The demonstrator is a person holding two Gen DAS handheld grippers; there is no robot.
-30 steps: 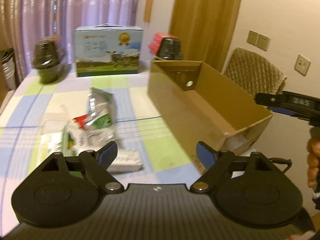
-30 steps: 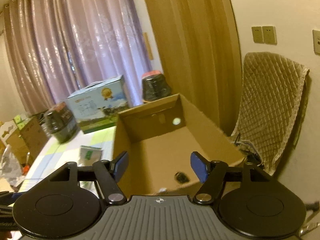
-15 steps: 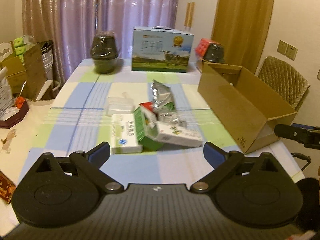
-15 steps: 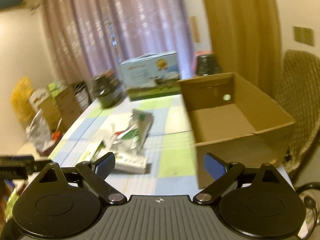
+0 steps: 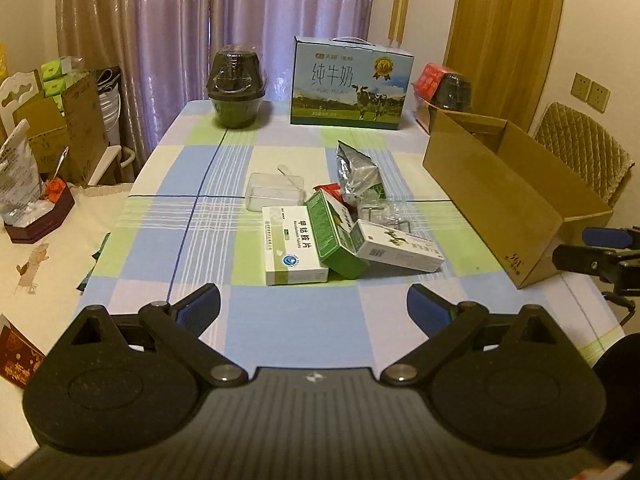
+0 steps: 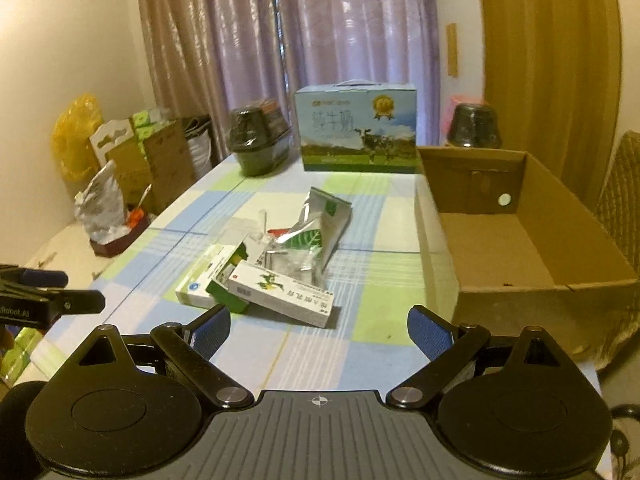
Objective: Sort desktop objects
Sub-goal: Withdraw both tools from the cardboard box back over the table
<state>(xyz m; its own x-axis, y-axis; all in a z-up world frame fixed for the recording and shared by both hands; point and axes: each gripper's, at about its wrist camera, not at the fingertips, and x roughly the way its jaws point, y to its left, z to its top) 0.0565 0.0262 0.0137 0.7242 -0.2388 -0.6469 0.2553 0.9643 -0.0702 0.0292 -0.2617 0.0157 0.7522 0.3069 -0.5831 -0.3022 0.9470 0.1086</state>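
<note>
A heap of small items lies mid-table: a white medicine box (image 5: 291, 245), a green box (image 5: 334, 234) leaning on it, a long white box (image 5: 398, 246), a silver foil pouch (image 5: 358, 174) and a clear plastic case (image 5: 274, 192). An open cardboard box (image 5: 500, 196) stands on the table's right side, nothing visible inside it (image 6: 504, 240). My left gripper (image 5: 314, 308) hovers open above the near table edge, short of the heap. My right gripper (image 6: 318, 326) is open too, just before the long white box (image 6: 282, 294), with the foil pouch (image 6: 320, 228) behind.
At the table's back stand a blue milk carton (image 5: 352, 82) and two dark wrapped pots (image 5: 236, 86) (image 5: 454, 90). A padded chair (image 5: 580, 152) sits behind the cardboard box. Boxes and bags (image 5: 60, 120) crowd the left side of the room.
Both views have swung left and pulled back, from the cardboard box towards the heap of items. Both grippers' fingers stand wider apart than a second ago.
</note>
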